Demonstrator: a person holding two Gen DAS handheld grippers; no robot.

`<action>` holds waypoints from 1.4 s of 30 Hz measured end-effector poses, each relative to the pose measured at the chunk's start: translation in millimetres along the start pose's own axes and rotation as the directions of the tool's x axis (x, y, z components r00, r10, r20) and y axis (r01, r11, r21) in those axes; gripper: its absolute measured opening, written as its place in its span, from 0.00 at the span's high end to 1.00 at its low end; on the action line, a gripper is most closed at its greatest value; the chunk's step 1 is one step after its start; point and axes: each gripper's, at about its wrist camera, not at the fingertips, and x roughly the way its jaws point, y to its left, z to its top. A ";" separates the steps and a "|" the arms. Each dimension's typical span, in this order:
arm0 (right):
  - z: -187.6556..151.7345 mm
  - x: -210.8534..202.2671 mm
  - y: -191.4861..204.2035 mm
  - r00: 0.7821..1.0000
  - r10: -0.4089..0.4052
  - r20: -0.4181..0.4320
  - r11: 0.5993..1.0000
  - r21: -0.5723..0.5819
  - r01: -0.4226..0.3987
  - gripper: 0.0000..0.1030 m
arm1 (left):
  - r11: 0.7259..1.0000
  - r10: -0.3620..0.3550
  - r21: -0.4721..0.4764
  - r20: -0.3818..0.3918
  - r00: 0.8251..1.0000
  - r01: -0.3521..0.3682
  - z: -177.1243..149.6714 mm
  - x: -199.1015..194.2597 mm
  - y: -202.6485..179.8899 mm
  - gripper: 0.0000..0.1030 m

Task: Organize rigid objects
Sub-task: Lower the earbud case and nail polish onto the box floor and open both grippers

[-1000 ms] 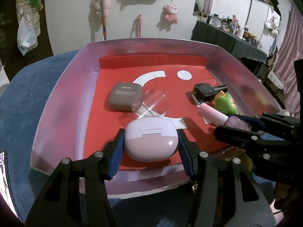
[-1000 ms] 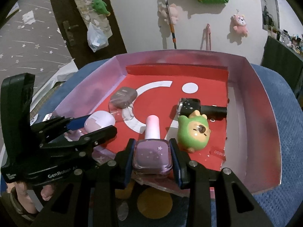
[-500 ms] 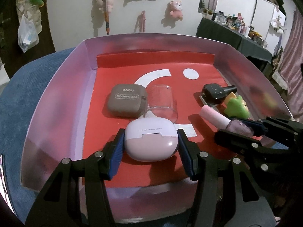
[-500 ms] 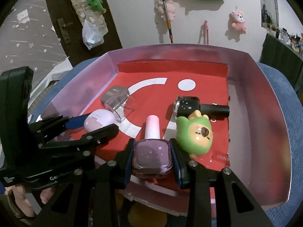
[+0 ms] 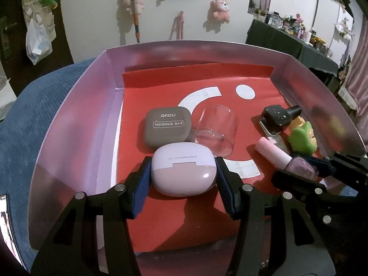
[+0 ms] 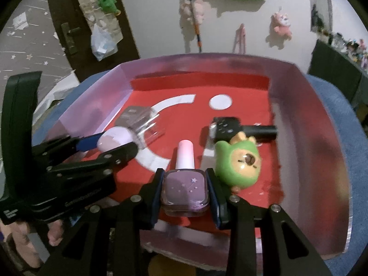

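Grippers: we are clamping the pink case (image 5: pixel 184 169) in the left gripper (image 5: pixel 184 177) and the purple polish bottle (image 6: pixel 185 189) in the right gripper (image 6: pixel 185 192), both over the tray's (image 5: pixel 76 124) near red floor.

A blue corduroy cushion (image 5: pixel 53 105) carries a shallow lilac-walled tray (image 5: pixel 76 124), which reaches nearly to its right edge.

I count 1 tray (image 5: pixel 76 124), 2 nail polish btls: purple (image 6: pixel 185 189) & black (image 6: pixel 226 130). 1 pink earbud case (image 5: pixel 184 172), 1 brown eyeshadow case (image 5: pixel 168 126), 1 clear cup (image 5: pixel 217 133), 1 green toy (image 6: pixel 239 163). 2 tongs: left (image 5: pixel 184 179), right (image 6: pixel 185 193).
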 end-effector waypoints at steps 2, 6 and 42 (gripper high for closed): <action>-1.0 0.3 0.5 1.000 -0.002 0.004 1.000 0.000 0.002 0.63 | 1.000 0.004 0.002 -0.001 1.000 -0.004 0.8 0.6 -0.3 0.50; -1.1 0.3 0.8 1.000 -0.017 0.015 1.000 -0.002 0.017 0.63 | 1.000 0.006 0.002 -0.001 1.000 -0.006 1.1 0.4 -1.4 0.50; 0.9 6.3 -2.7 0.995 -0.099 0.030 0.995 0.035 0.098 0.63 | 1.000 0.000 -0.001 0.003 1.000 0.000 0.9 0.3 -1.0 0.50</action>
